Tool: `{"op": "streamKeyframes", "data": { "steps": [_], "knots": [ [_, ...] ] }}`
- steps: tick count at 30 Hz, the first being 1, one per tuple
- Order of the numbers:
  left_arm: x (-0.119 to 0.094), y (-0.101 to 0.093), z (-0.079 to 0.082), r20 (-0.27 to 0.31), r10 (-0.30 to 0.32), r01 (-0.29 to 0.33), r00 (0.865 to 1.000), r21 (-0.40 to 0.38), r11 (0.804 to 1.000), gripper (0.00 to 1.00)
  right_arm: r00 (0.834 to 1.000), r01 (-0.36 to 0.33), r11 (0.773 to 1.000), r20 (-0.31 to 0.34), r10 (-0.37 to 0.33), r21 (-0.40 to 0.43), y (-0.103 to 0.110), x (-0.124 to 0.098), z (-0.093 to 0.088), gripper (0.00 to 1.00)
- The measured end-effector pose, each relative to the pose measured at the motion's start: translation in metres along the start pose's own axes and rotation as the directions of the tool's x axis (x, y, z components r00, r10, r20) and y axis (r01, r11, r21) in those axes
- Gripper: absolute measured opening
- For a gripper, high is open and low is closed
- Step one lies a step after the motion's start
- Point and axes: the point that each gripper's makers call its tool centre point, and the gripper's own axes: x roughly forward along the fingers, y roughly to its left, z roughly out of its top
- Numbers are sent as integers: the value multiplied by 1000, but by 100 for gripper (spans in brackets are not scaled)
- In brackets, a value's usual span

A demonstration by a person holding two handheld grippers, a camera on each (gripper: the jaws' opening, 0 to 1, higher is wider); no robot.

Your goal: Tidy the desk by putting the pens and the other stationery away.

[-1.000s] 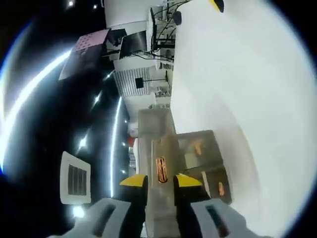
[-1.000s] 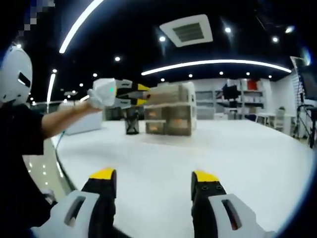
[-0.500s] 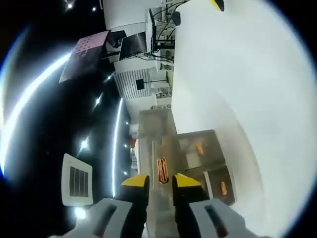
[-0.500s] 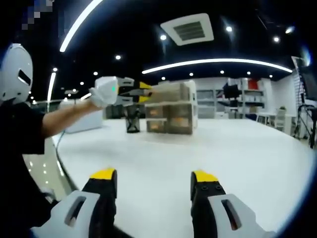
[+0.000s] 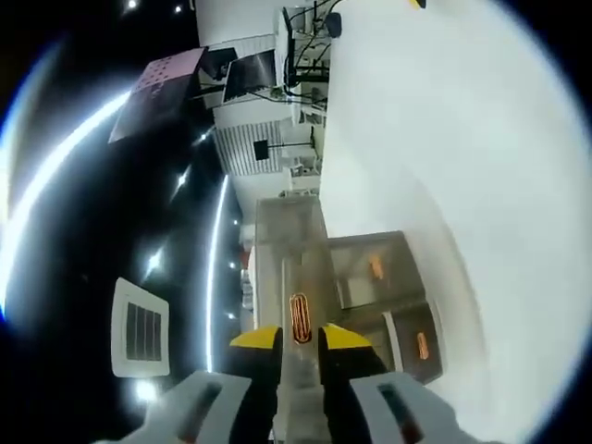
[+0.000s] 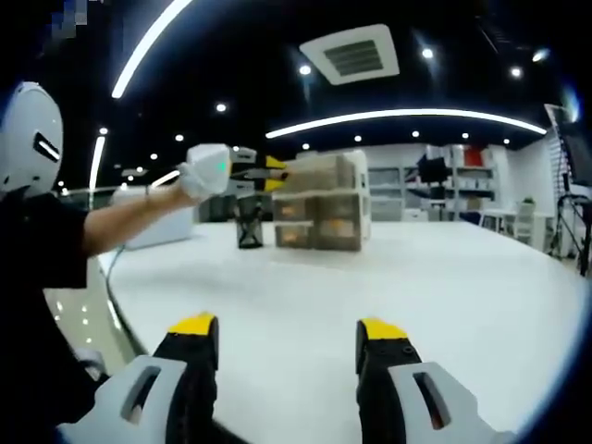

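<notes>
Nearly done, judging by the bare white desk: left tool pinched narrow on the top drawer of the clear organizer, right tool wide, holding nothing.

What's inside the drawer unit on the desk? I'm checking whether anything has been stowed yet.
Through the translucent fronts of the drawer unit, orange shapes show in several drawers, likely paper clips. The left gripper is at the top drawer. Deeper contents are hidden by the cloudy plastic.

Black short sleeve, apparently; white glove.
</notes>
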Motion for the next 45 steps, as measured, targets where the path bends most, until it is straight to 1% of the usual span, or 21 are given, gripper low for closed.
{"op": "streamKeyframes", "data": {
  "steps": [5,11,25,34,45],
  "knots": [
    [7,0,-4,-11,1,0,1000,7,1000,16,1000,-7,1000,-2,7,-8,2,2,4,56],
    [15,0,-7,-18,2,-2,1000,-5,1000,16,1000,-11,1000,-3,10,-21,6,0,8,56],
    [37,1,-19,-32,-8,8,999,-8,1000,16,1000,-4,1000,-11,4,-24,7,-3,8,56],
    [45,2,-22,-42,-11,11,999,-3,1000,16,1000,-1,1000,-16,1,-25,7,-4,8,56],
    [55,3,-27,-55,-29,28,998,-20,999,16,1000,4,1000,-14,-4,-23,4,-5,9,56]
  ]
}}
